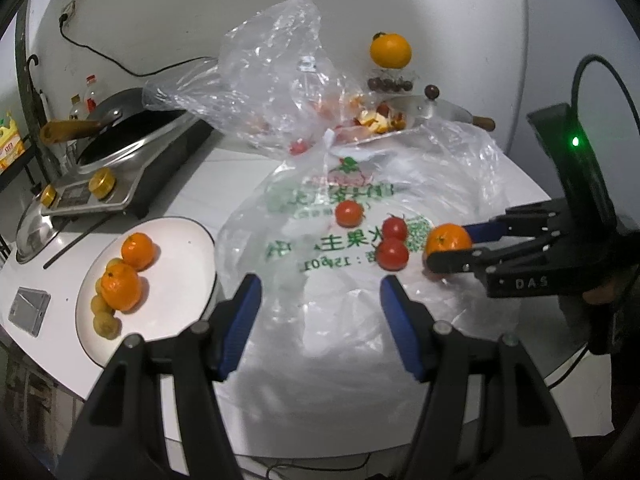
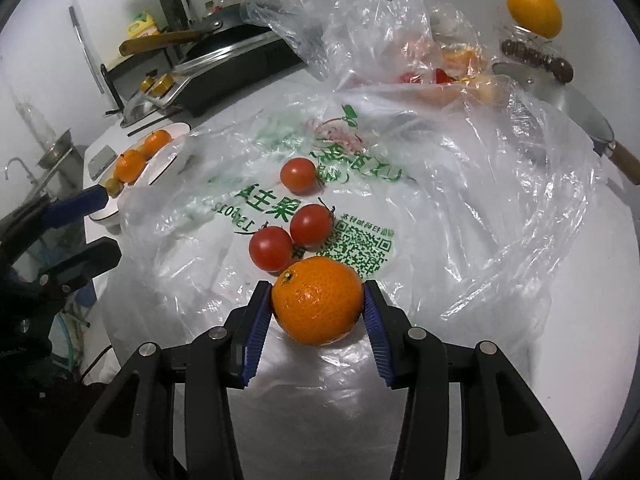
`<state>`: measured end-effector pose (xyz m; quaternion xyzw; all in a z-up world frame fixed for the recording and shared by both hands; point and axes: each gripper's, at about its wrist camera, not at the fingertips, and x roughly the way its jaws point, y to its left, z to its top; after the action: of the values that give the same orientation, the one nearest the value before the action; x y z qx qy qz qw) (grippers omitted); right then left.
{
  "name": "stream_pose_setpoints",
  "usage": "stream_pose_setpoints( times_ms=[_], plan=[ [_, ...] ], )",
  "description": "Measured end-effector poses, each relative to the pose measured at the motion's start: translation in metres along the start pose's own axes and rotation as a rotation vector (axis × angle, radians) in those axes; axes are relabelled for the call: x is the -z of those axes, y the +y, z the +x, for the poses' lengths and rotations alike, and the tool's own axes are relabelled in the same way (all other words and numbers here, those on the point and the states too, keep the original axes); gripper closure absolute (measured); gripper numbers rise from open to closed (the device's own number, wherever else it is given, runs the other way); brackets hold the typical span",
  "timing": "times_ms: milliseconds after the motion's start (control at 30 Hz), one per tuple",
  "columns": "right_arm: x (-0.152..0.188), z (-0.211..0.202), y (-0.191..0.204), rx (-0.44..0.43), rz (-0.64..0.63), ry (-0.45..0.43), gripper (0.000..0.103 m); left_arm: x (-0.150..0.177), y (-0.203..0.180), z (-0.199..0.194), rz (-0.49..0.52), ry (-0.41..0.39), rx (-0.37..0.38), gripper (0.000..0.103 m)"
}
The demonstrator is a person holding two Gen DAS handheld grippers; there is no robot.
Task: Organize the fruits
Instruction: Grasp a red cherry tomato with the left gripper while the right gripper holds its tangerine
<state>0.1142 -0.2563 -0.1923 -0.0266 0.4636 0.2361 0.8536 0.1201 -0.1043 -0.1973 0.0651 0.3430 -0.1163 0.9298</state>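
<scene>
The right gripper [image 2: 318, 306] has its blue pads clamped on either side of a mandarin [image 2: 318, 300], with three tomatoes [image 2: 310, 224] just beyond its fingertips on the plastic bag [image 2: 460, 200]. The left gripper [image 1: 320, 300] stands half open, empty; the plate [image 1: 176, 236] lies beside its left finger.

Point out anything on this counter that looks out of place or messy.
Three tomatoes lie loose on the flattened plastic bag, not on the white plate where oranges sit. At the back, a large orange perches oddly on a clear container of dark fruit.
</scene>
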Motion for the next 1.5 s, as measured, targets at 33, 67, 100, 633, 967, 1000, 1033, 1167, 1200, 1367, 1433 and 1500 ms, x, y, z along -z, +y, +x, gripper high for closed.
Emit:
stream_pose_setpoints(
  times_ms=[33, 67, 100, 633, 967, 1000, 1033, 1167, 1200, 1367, 1433, 1500],
  plan=[
    [0.000, 0.000, -0.001, -0.007, 0.002, -0.002, 0.055, 0.000, -0.002, 0.001, 0.002, 0.004, -0.003, 0.040],
    [0.001, -0.001, -0.002, -0.008, -0.001, -0.006, 0.055, 0.000, -0.003, 0.001, 0.003, 0.004, -0.006, 0.040],
    [0.001, -0.002, -0.003, -0.004, -0.007, -0.009, 0.055, 0.000, -0.005, 0.001, 0.007, 0.005, -0.009, 0.040],
    [0.006, -0.016, -0.003, 0.027, -0.074, -0.051, 0.053, -0.012, -0.026, 0.018, 0.040, 0.024, -0.009, 0.040],
    [0.012, -0.012, -0.002, 0.050, -0.114, -0.048, 0.055, -0.021, -0.037, 0.045, 0.036, 0.062, 0.034, 0.040],
    [0.012, -0.012, -0.002, 0.049, -0.115, -0.047, 0.055, -0.022, -0.039, 0.049, 0.039, 0.067, 0.039, 0.040],
    [0.012, -0.013, -0.003, 0.045, -0.112, -0.049, 0.055, -0.022, -0.040, 0.052, 0.040, 0.072, 0.049, 0.040],
    [0.011, -0.017, -0.011, 0.030, -0.080, -0.066, 0.055, -0.023, -0.046, 0.062, 0.060, 0.084, 0.063, 0.040],
    [0.010, -0.019, -0.013, 0.028, -0.074, -0.071, 0.055, -0.023, -0.048, 0.064, 0.066, 0.083, 0.067, 0.040],
    [0.008, -0.021, -0.019, 0.024, -0.060, -0.084, 0.055, -0.026, -0.053, 0.073, 0.081, 0.091, 0.082, 0.041],
    [0.008, -0.020, -0.021, 0.024, -0.056, -0.082, 0.055, -0.026, -0.054, 0.077, 0.081, 0.098, 0.083, 0.041],
    [0.009, -0.018, -0.024, 0.021, -0.050, -0.076, 0.055, -0.027, -0.054, 0.082, 0.076, 0.111, 0.086, 0.049]
  ],
)
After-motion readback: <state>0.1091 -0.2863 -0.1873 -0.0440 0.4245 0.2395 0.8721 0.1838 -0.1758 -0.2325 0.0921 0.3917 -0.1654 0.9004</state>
